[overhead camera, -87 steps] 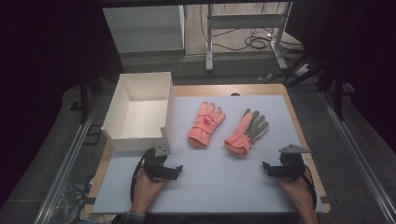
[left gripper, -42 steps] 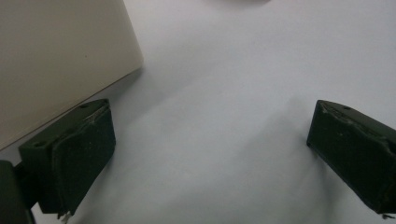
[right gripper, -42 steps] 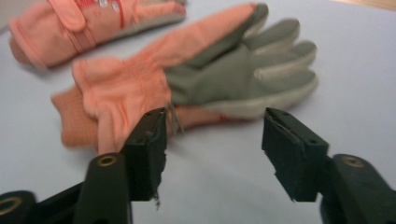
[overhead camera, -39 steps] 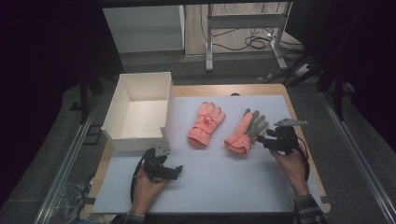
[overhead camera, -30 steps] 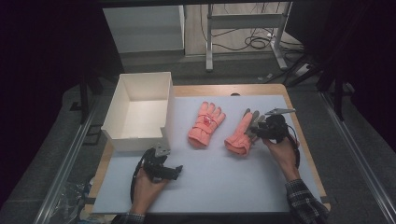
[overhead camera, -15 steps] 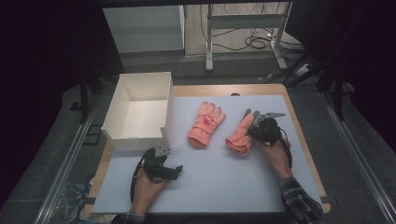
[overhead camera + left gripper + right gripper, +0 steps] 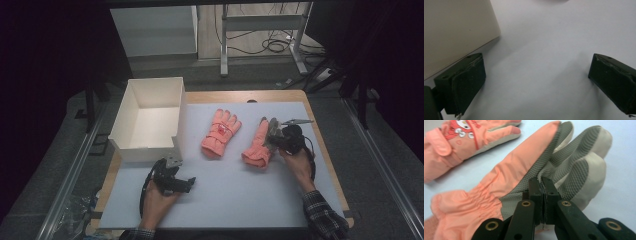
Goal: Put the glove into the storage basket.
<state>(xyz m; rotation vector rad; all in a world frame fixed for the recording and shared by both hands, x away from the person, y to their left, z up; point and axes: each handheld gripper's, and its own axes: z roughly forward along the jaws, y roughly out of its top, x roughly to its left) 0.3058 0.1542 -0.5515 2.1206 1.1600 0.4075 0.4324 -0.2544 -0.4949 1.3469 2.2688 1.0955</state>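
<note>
Padded salmon-pink fabric glove with grey mesh palm (image 7: pixel 529 170): soft, light, floppy; lies on the desk's right half. Right claw (image 7: pixel 541 185), just closed, pinches its palm fabric; cuff offers firmer purchase.

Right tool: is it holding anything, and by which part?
Yes. The right tool has just closed on the right-hand glove, pinching its grey mesh palm fabric below the fingers.

A box (image 7: pixel 149 120) sits left of centre on the mat (image 7: pixel 225 195); two gloves lie side by side at centre, the left glove (image 7: pixel 220 133) beside the right glove (image 7: pixel 258 144)
</note>
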